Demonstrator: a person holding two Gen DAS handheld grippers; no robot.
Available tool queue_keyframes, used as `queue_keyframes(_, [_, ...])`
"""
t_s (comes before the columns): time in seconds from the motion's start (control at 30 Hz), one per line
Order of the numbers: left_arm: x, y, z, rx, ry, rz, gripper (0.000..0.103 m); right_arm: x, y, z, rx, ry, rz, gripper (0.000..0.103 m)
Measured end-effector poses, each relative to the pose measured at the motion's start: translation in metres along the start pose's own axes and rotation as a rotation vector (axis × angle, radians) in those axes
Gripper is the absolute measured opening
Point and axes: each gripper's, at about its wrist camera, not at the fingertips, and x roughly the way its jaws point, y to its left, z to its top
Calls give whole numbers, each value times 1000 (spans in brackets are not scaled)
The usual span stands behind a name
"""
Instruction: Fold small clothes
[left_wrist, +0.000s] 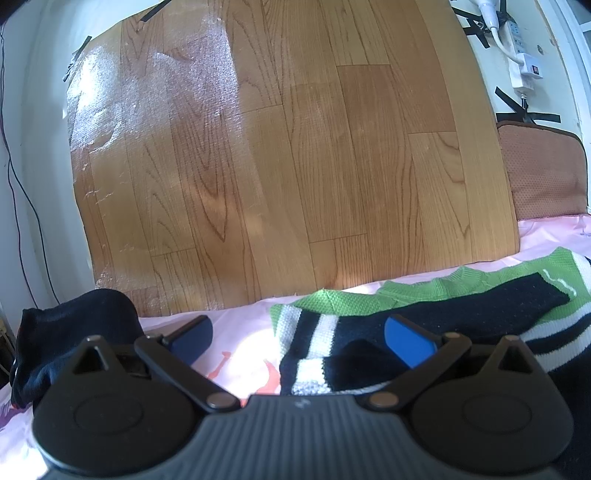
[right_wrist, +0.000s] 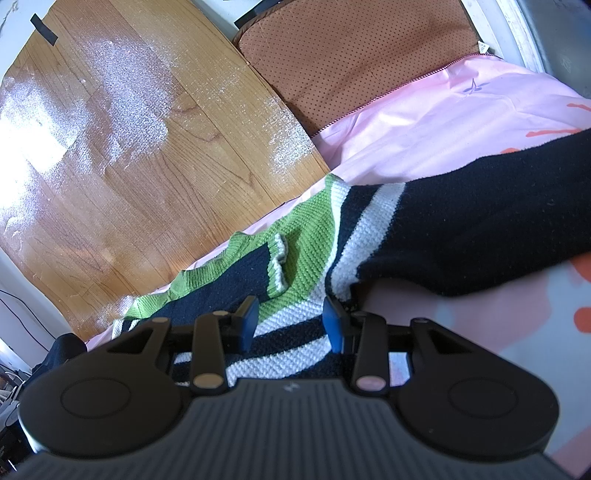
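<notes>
Green, white and navy striped knitted sweater lies on my pink bedsheet; my left gripper gapes wide, my right gripper half-open over it, gripping nothing.

A green, white and navy knitted sweater lies on the pink bedsheet beside a wood-patterned board. The right gripper hovers over its striped hem, fingers apart.

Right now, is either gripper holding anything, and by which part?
Nothing is held. The left gripper is wide open above the striped sweater; the right gripper has its jaws apart over the sweater's hem, not pinching it.
</notes>
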Motion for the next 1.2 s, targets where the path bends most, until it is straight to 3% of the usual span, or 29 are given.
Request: queue_keyframes(1.2, [1, -2, -1, 11, -1, -19, 103, 0, 0, 0, 2, 1, 1, 42])
